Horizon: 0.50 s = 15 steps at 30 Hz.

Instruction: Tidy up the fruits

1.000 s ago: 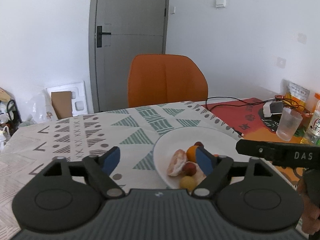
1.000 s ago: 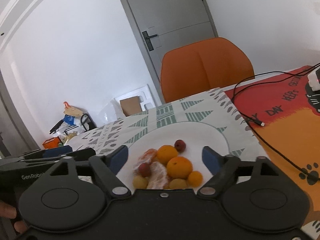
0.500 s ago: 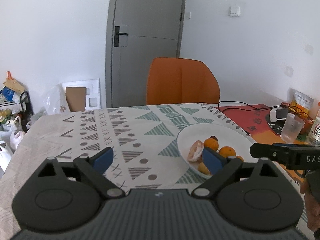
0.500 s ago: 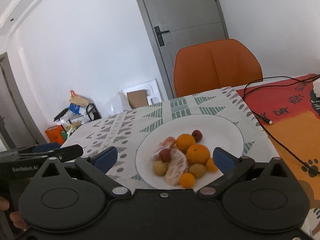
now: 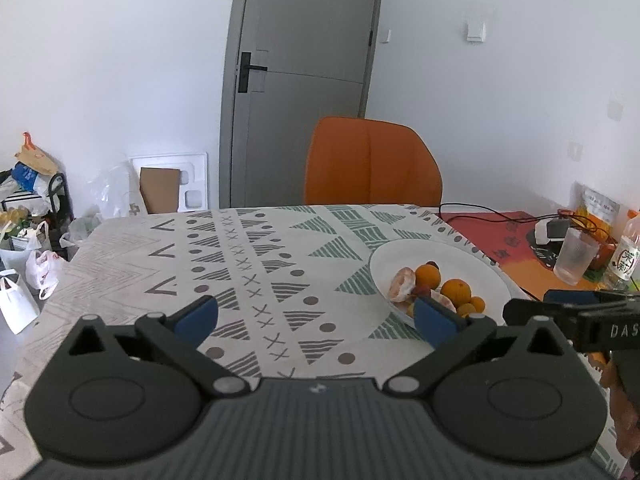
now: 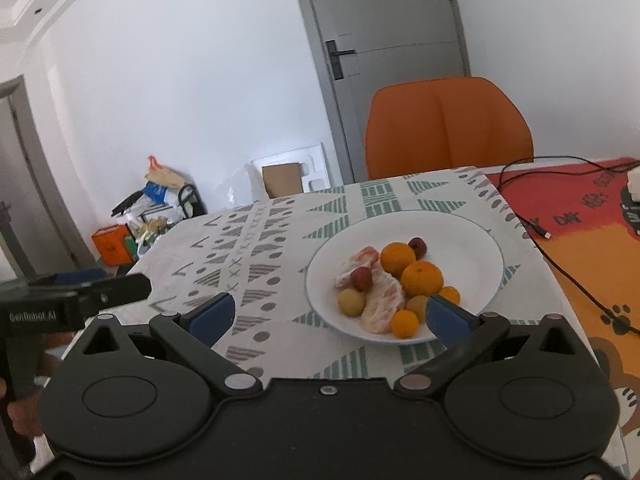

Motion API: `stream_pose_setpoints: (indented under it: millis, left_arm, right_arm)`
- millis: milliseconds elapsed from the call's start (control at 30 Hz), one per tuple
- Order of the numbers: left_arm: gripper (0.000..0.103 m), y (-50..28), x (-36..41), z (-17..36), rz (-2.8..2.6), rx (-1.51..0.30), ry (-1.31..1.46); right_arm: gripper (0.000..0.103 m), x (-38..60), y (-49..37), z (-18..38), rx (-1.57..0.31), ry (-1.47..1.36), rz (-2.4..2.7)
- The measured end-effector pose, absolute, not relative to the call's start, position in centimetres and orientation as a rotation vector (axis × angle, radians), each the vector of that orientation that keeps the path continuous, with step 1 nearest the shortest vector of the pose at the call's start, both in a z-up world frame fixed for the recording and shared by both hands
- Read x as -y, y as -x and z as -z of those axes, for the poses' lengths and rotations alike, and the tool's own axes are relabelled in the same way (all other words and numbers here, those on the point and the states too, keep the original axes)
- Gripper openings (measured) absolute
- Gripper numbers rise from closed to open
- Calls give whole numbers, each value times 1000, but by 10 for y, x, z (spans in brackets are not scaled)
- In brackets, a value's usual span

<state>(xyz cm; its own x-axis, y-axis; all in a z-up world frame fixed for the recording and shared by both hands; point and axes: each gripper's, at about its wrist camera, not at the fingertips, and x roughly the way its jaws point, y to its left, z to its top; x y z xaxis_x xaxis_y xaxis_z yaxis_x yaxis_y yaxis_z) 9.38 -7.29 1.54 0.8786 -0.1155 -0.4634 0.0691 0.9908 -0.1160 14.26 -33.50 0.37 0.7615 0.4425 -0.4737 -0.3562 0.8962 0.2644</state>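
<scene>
A white plate [image 6: 472, 240] on the patterned tablecloth holds several fruits: two oranges [image 6: 422, 278], peeled citrus pieces [image 6: 384, 298], small red fruits [image 6: 361, 279], yellow-green ones [image 6: 351, 301] and small kumquats [image 6: 405, 323]. The plate also shows in the left wrist view [image 5: 480, 268]. My left gripper [image 5: 316, 316] is open and empty above the cloth, left of the plate. My right gripper [image 6: 328, 314] is open and empty, just short of the plate's near rim. Each gripper shows at the edge of the other's view.
An orange chair [image 5: 372, 160] stands at the table's far side. A red-orange mat [image 6: 580, 216] with a black cable [image 6: 560, 264] lies right of the plate. A glass [image 5: 574, 256], a bottle [image 5: 628, 256] and a charger [image 5: 550, 232] stand at the far right.
Both grippers have drawn back and up from the plate, so it looks smaller and farther. The left gripper has shifted left, off the plate. Both stay open.
</scene>
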Motion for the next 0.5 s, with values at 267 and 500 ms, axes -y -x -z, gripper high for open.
stream_pose_setpoints:
  millis: [267,500]
  left_arm:
    - [103,-75,65,-16,72,-498,98]
    - [103,-62,65,-11,57,-511,78]
  right_arm:
    - [103,331,-123,-7,-544,-149,-431]
    - [103,338,-118,-1,-546,-169,-424]
